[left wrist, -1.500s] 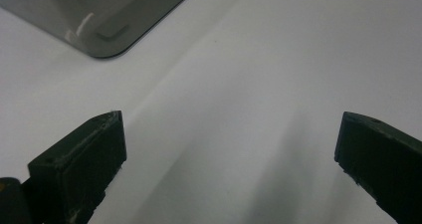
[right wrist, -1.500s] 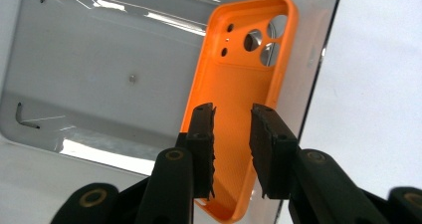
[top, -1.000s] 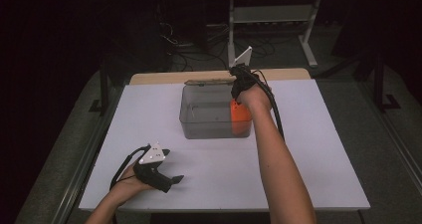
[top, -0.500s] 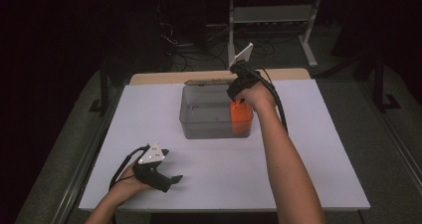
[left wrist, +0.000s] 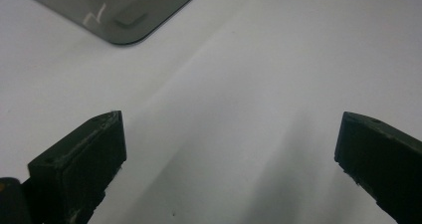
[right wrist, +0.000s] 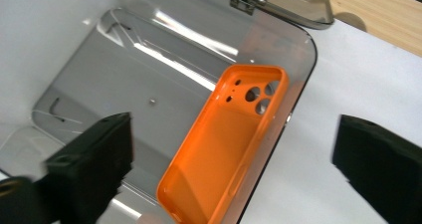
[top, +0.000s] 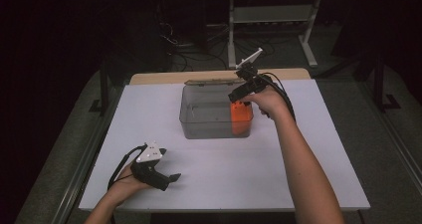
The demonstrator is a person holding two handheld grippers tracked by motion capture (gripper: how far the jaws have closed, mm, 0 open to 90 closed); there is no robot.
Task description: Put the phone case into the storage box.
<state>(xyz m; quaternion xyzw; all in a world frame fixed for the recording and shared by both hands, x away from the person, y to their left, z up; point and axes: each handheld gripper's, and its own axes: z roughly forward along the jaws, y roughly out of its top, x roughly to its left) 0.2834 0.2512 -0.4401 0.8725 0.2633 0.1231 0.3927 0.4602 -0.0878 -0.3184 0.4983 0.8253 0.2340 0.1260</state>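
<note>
Now my right hand-held gripper [right wrist: 234, 169] has just been opening and stands wide above the clear bin [top: 199, 127] near the surface's far edge, gripping nothing. Inside, the orange phone case [right wrist: 226, 144] leans on the wall; a careless withdrawal could topple it.

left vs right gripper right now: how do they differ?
The left gripper rests low on the white table, near the person; the right gripper is raised over the clear box. Bare table lies between the left jaws; the orange phone case in the box shows between the right ones. The right jaws have just been opening. Both stand open, holding nothing.
</note>
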